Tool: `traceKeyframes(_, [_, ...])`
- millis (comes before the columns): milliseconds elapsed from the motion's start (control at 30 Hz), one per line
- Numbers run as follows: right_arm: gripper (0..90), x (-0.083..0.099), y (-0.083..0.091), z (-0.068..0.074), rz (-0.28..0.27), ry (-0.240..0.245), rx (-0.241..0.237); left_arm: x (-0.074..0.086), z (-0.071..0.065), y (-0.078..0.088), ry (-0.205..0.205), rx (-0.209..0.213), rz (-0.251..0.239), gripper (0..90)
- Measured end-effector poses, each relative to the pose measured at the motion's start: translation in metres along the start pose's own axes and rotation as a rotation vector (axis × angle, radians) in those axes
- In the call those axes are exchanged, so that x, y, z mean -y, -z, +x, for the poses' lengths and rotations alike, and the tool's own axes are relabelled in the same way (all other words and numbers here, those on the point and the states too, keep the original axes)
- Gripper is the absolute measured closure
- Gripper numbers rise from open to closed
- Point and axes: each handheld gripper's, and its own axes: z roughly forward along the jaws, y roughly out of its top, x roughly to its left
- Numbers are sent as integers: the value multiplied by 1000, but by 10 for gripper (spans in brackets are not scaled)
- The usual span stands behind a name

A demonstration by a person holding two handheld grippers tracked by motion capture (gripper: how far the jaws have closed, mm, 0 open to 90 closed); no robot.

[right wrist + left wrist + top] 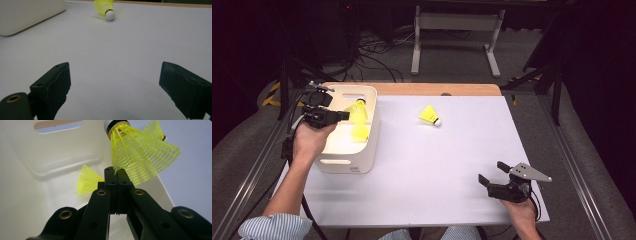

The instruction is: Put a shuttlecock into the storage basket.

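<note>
Left gripper view: left gripper fingers pinch yellow mesh plastic shuttlecock skirt over cream plastic bin; should lower further, then release (right gripper fingers wide, idle).

Yellow shuttlecock pinched at skirt, over bin

Both grippers are matte black with brass-ringed rivets on their jaw arms, the right gripper topped by a grey three-cornered plate, and a pale blue striped sleeve is rolled at the person's left elbow.
</note>
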Motion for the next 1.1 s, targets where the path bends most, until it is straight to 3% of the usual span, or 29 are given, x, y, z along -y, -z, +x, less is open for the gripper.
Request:
traceKeyframes(667, [108,0,1,0,-7,-1,0,-3,12,-24,51,-33,44,899])
traceKeyframes(1100, [108,0,0,0,3,5,-7,-3,15,-38,60,-60,79,896])
